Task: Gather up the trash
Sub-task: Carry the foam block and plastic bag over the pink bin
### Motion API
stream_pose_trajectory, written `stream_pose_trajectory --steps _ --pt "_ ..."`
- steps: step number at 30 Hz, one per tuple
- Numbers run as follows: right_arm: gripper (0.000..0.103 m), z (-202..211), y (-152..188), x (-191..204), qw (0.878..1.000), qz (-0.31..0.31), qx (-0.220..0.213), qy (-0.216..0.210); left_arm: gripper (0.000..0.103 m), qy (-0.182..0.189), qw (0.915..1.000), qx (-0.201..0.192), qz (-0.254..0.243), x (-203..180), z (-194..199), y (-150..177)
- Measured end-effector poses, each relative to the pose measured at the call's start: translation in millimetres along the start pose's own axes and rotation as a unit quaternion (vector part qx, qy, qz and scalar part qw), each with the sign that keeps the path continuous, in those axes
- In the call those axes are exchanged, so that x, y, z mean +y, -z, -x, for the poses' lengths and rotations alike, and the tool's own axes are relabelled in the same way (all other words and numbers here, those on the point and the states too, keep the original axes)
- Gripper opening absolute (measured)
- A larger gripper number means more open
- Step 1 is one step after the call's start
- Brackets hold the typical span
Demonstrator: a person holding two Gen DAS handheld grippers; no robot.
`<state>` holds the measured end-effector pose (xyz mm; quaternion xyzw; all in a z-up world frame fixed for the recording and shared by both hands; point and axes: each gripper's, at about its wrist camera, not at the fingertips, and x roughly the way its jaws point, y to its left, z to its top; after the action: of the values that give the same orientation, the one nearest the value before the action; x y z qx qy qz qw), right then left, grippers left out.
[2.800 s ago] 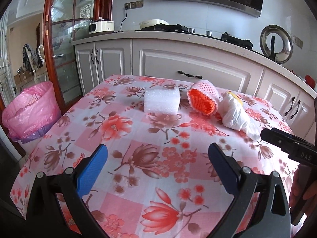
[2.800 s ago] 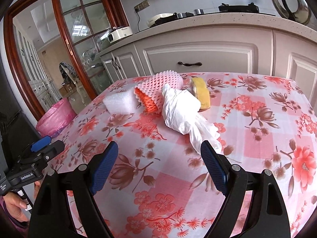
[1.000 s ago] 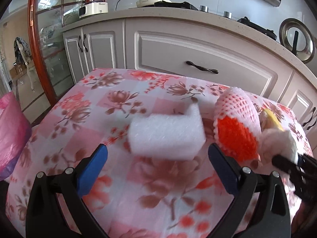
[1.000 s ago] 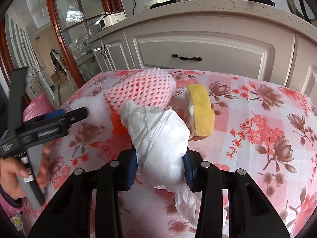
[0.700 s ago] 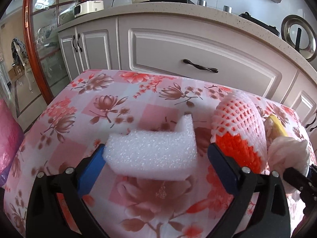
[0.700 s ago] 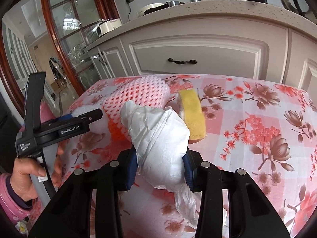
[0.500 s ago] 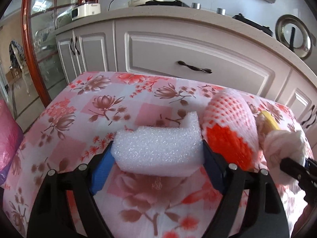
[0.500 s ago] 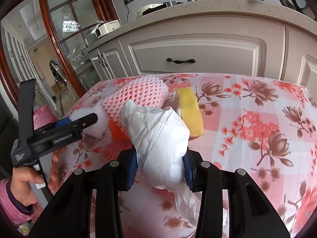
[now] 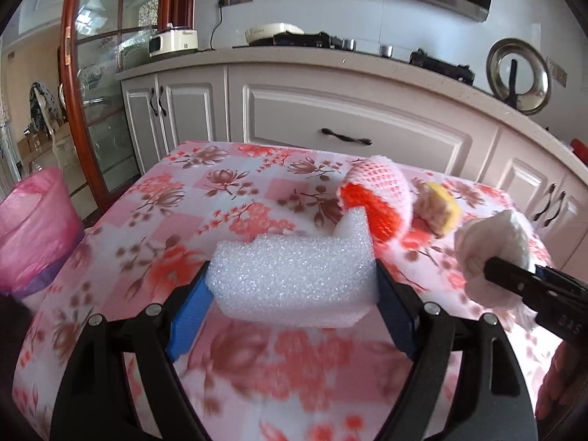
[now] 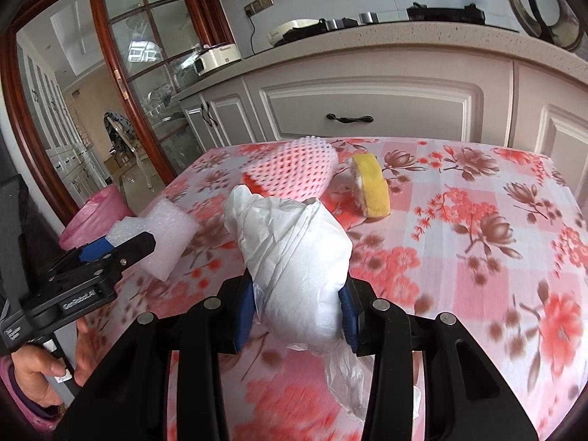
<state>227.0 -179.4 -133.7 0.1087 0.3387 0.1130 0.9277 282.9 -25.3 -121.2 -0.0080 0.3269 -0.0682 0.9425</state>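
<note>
Two pieces of trash are being held off the worktop (image 9: 121,257) right now, one in each gripper, so the collecting is only partly done.

Nearest in the left wrist view, the left gripper (image 9: 292,288) is holding the white foam block with the notched corner (image 9: 294,279). Its blue jaws have just been closing and are now pressing on the two short ends of the block, so they are standing rather wide. The block is sitting across the gap between them, raised above the flowered cloth.

In the right wrist view, the right gripper (image 10: 299,310) is gripping the crumpled white plastic bag bundle (image 10: 294,257). The jaws are nearly closed and are squeezing the bundle at its lower part; the upper part is sticking out forward, and a loose tail is hanging below.

Farther on the worktop, the pink foam net sleeve with the orange inside (image 10: 294,172) and the yellow sponge piece (image 10: 371,187) are lying just beside each other, not yet picked up.

Farthest, beside the left edge of the worktop, the bin with the pink liner bag (image 9: 33,228) is waiting. I judge both held pieces must go there, then the two remaining ones.
</note>
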Motion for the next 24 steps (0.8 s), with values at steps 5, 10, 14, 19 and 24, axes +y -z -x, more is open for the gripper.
stream_pose_trajectory --steps 5,10,14,19,24 --pt "0.039 33 15 20 1.000 0.015 -0.010 -0.003 0.080 0.013 0.9998 -0.016 -0.008 -8 45 16" --pt "0.039 67 29 40 0.999 0.032 -0.022 -0.003 0.080 0.023 0.9990 -0.033 -0.018 -11 86 32" --pt "0.039 89 39 56 0.998 0.048 -0.028 -0.004 0.080 0.031 0.9985 -0.043 -0.008 -6 114 42" --pt "0.039 114 45 75 0.997 0.067 -0.041 -0.006 0.080 0.036 0.9973 -0.064 -0.009 -2 145 52" --pt "0.039 137 42 99 0.994 0.093 -0.062 -0.010 0.080 0.033 0.9951 -0.093 -0.008 5 182 58"
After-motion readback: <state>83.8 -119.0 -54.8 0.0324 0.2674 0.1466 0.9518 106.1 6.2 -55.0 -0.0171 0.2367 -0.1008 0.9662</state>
